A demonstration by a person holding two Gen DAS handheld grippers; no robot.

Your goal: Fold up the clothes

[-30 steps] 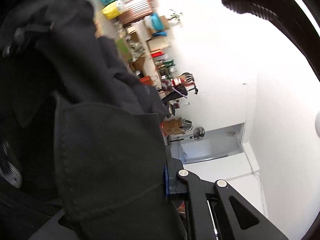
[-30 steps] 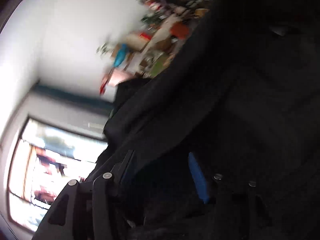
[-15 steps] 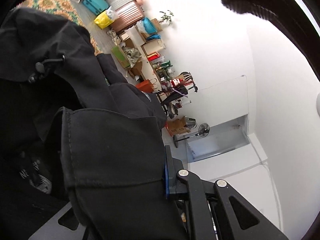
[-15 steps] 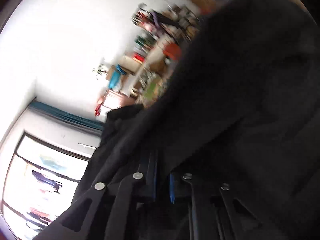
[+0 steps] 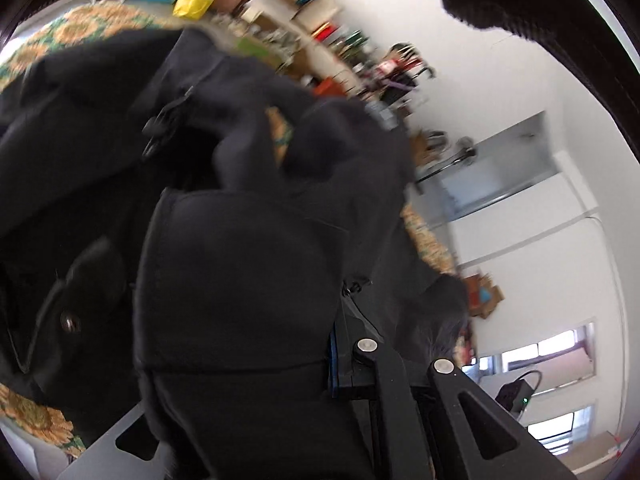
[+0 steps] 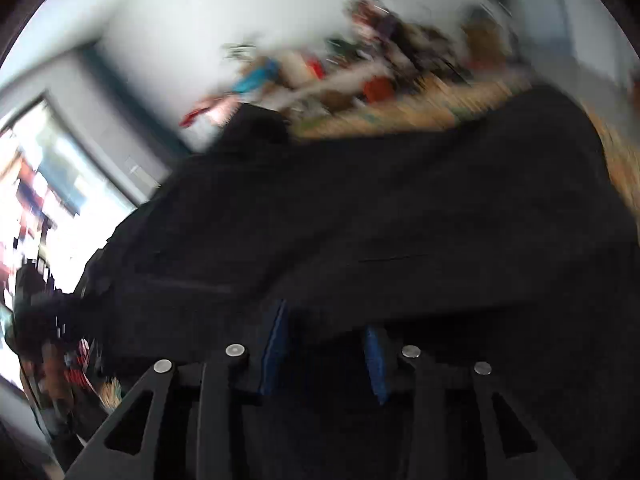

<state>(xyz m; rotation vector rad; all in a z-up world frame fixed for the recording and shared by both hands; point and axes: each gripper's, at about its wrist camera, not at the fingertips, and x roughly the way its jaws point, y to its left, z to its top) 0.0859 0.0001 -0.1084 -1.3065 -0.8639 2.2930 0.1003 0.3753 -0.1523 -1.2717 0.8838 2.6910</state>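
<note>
We see one big black cloth jacket [image 5: 240, 280]. It is soft and thick, with sewn seams along its edges. It is bunched up and full of folds, not flat. A black cord with a small stopper hangs near its top, and a round metal snap sits low on its left side. From the right wrist view the same black jacket [image 6: 380, 216] spreads wide and looks blurry. It lies over a cloth with orange flowers.
</note>
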